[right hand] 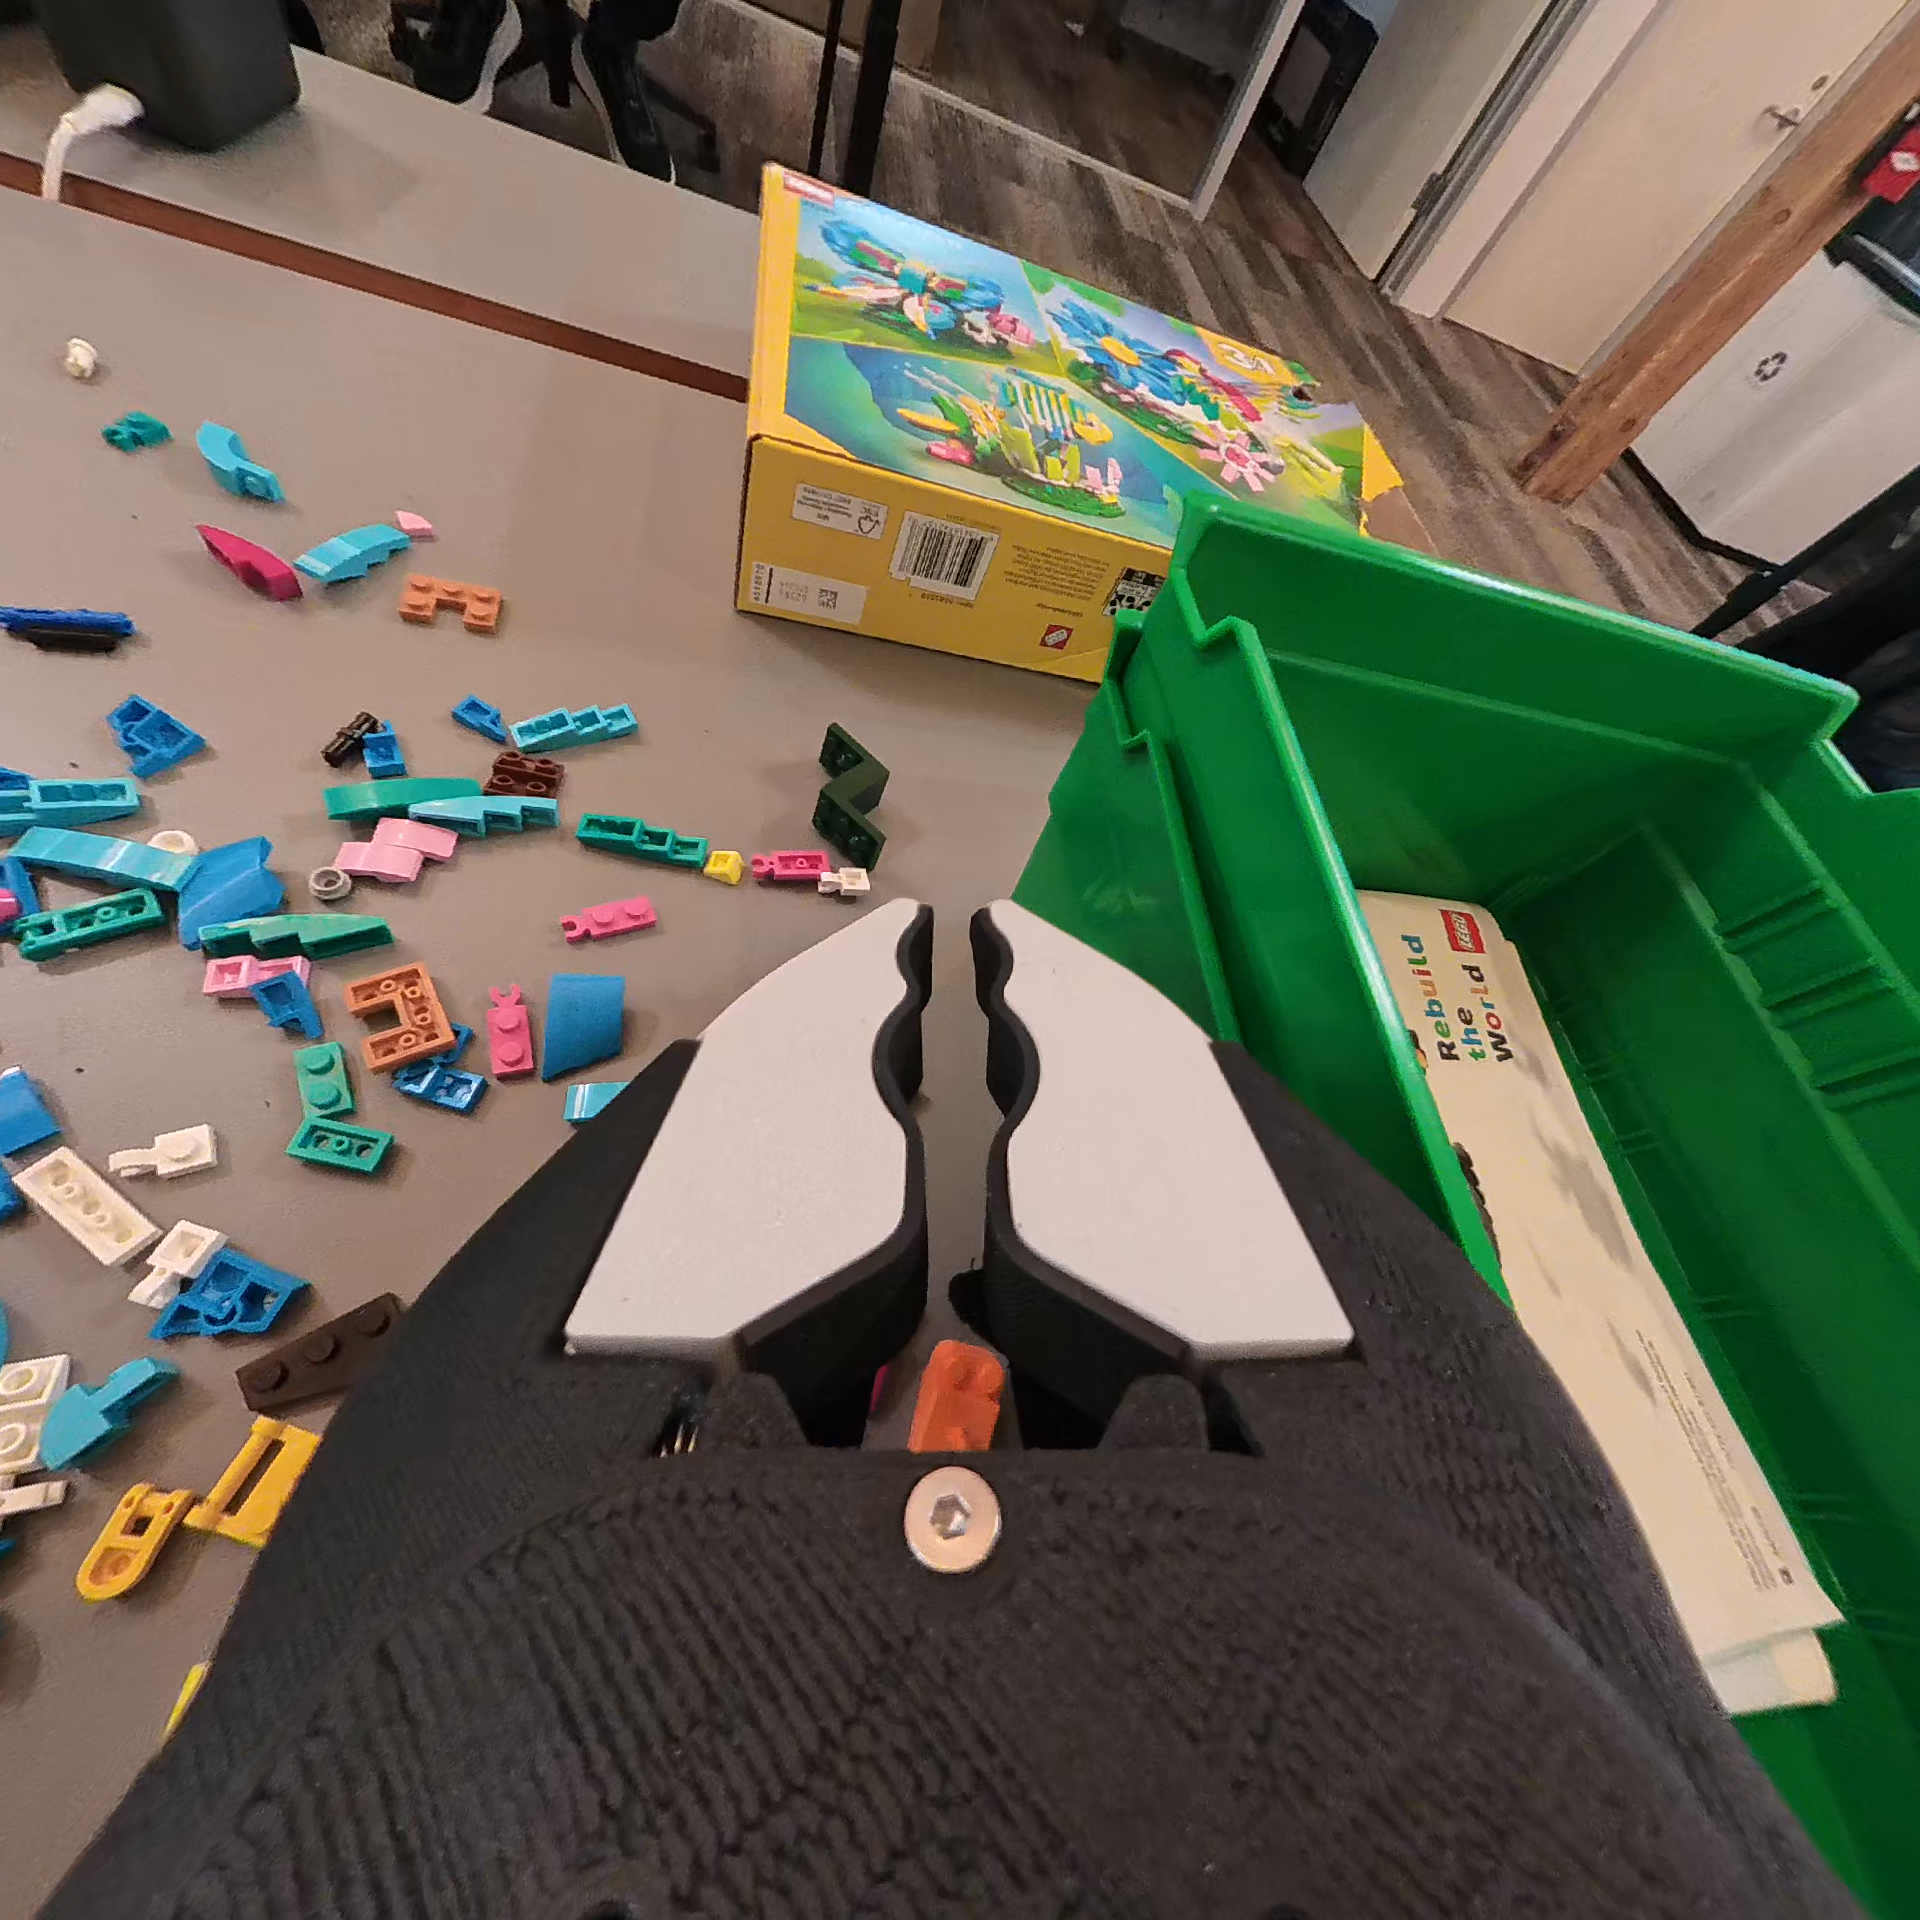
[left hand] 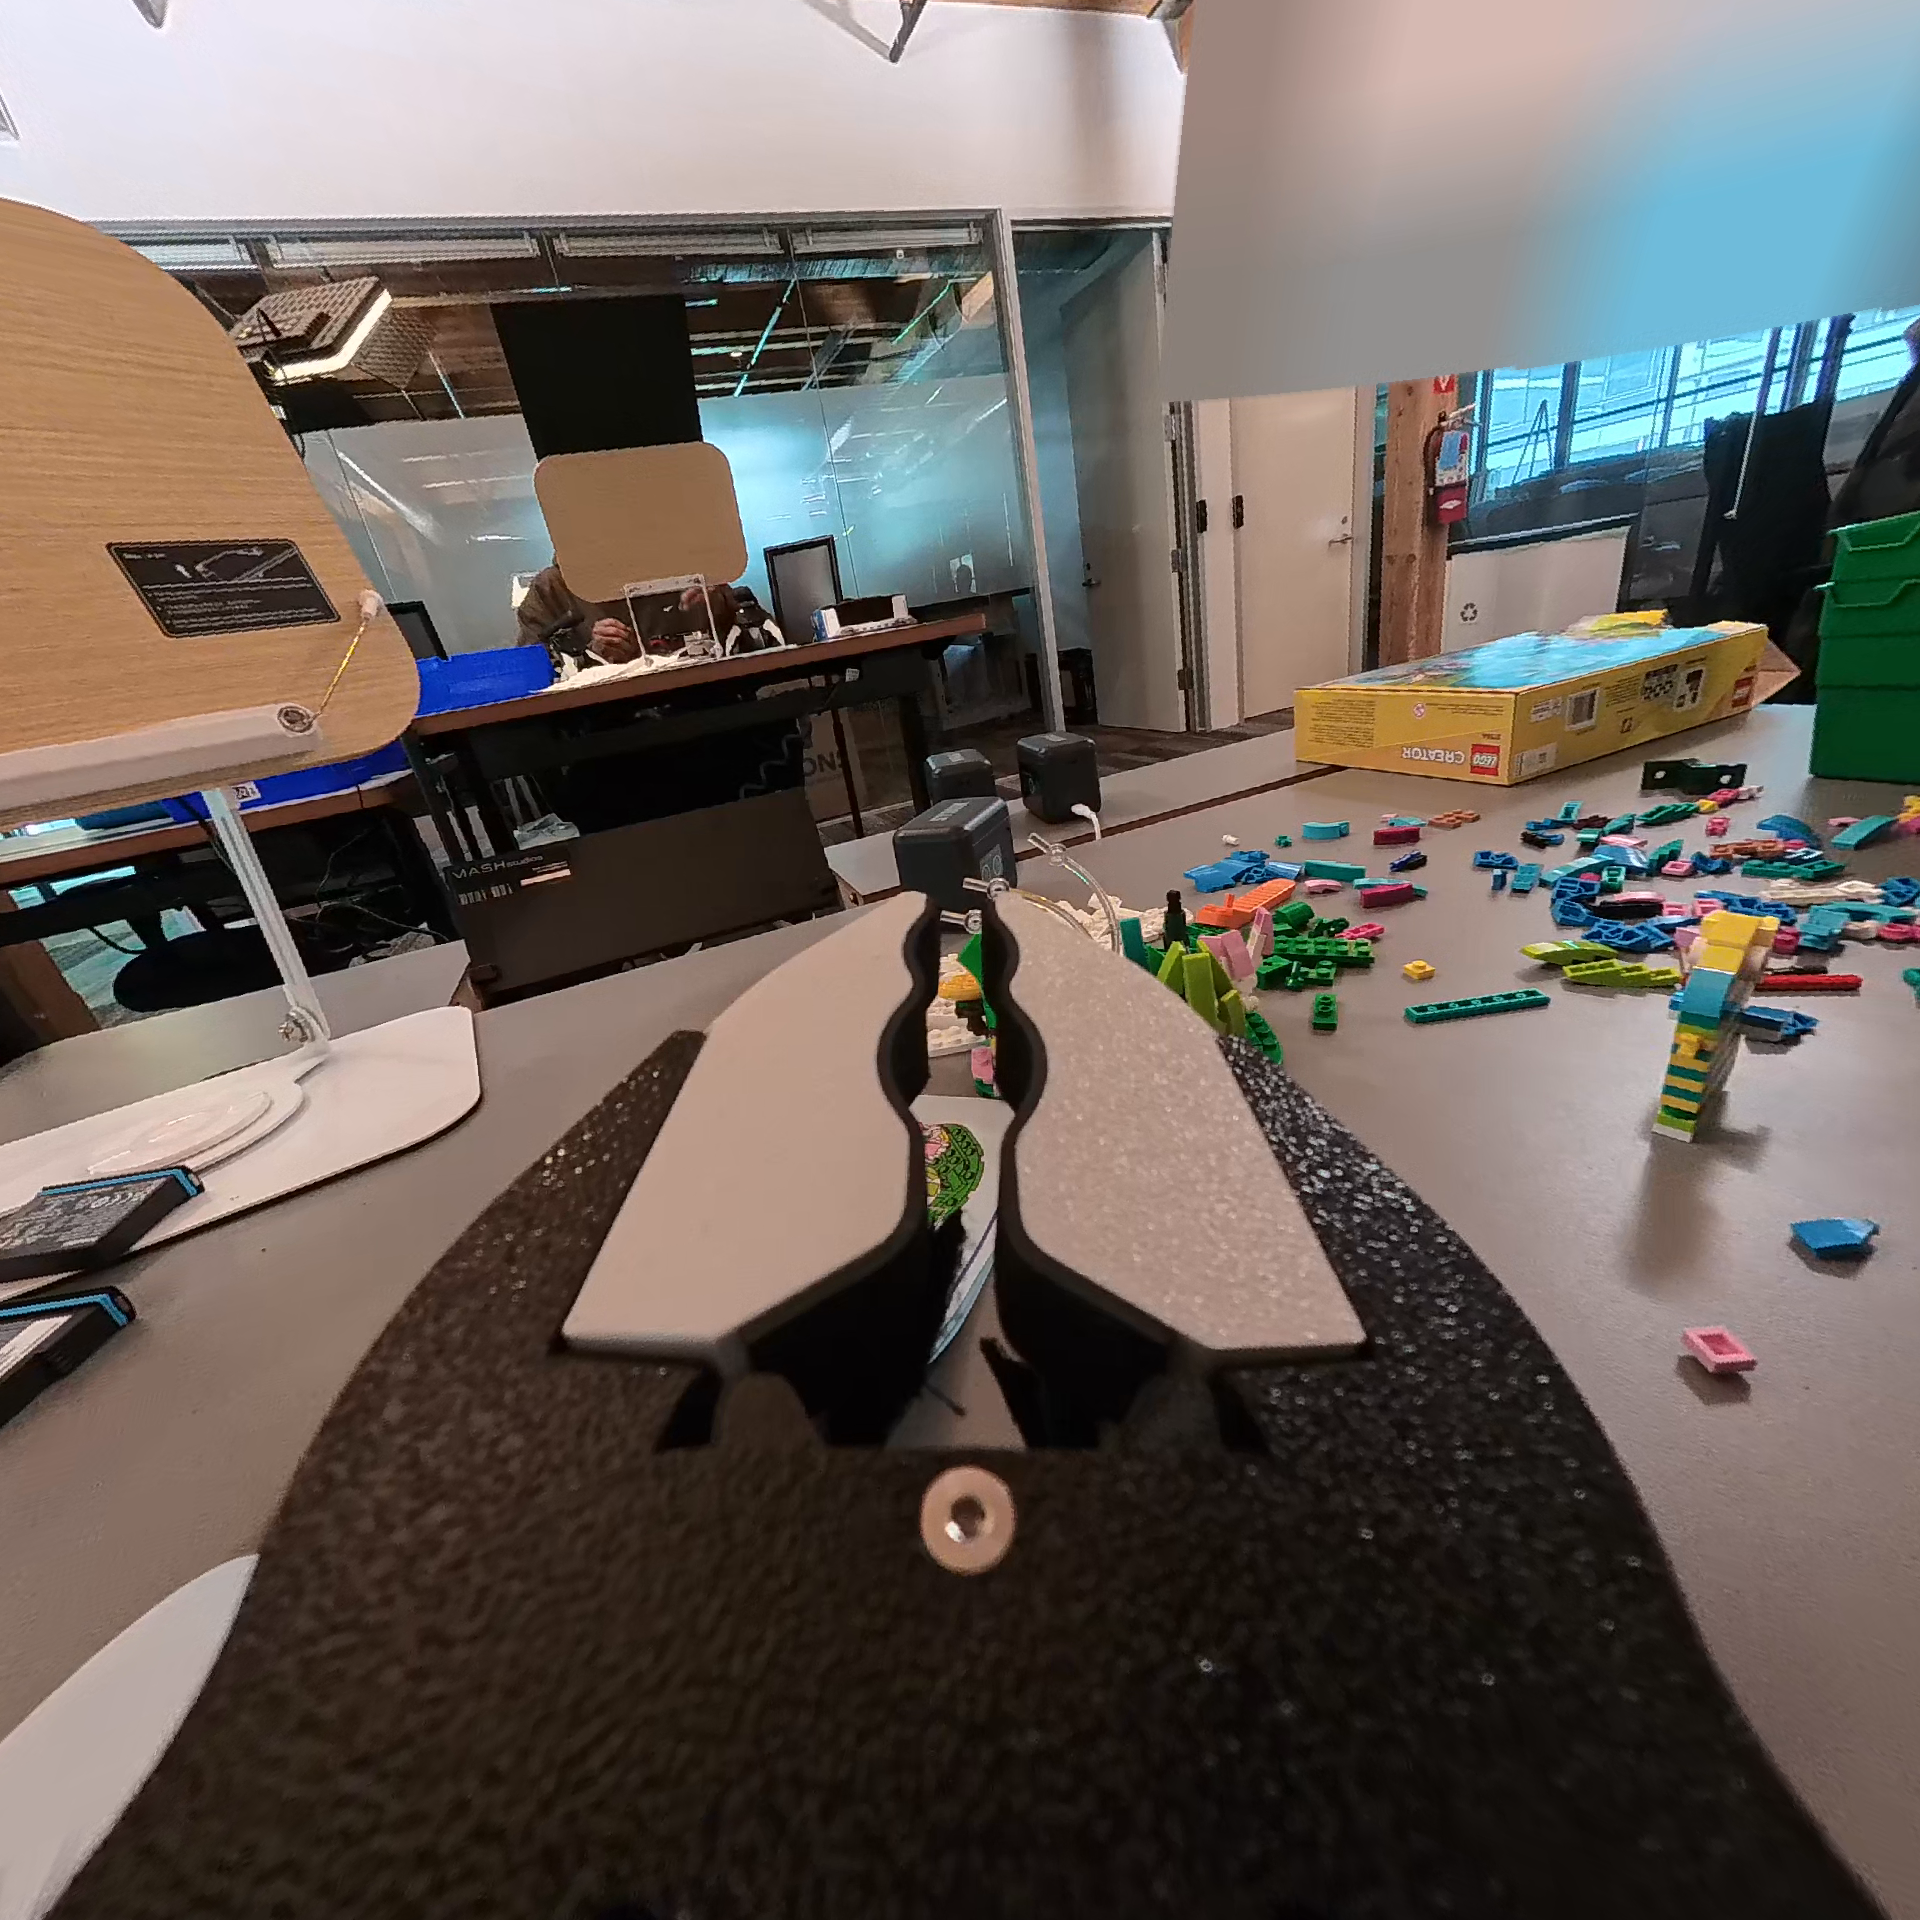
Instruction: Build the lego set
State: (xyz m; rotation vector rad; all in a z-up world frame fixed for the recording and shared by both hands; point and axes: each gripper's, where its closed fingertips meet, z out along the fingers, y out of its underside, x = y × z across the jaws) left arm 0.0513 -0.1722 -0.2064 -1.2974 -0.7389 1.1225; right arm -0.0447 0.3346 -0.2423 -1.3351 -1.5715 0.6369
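In the left wrist view my left gripper [left hand: 961, 914] hovers low over the grey table [left hand: 1403, 1403], jaws nearly together. Through the narrow gap I see a green, white and pink lego build [left hand: 1205, 977] on the table behind it; I cannot tell if the gripper touches it. A small yellow and blue striped build [left hand: 1704, 1029] stands to the right. Loose bricks [left hand: 1662, 883] lie scattered beyond. In the right wrist view my right gripper [right hand: 951, 920] is above the table, jaws nearly together, nothing between the tips. An orange brick [right hand: 956, 1397] shows between the finger bases. Loose bricks [right hand: 312, 883] lie to its left.
The yellow lego box [right hand: 997, 416] lies at the far table edge and also shows in the left wrist view [left hand: 1527, 707]. A green bin [right hand: 1558, 727] with a booklet [right hand: 1558, 1247] stands right. A wooden book stand [left hand: 156, 499] and batteries [left hand: 83, 1226] are left. My right fingertips sit around 50 cm from my left ones.
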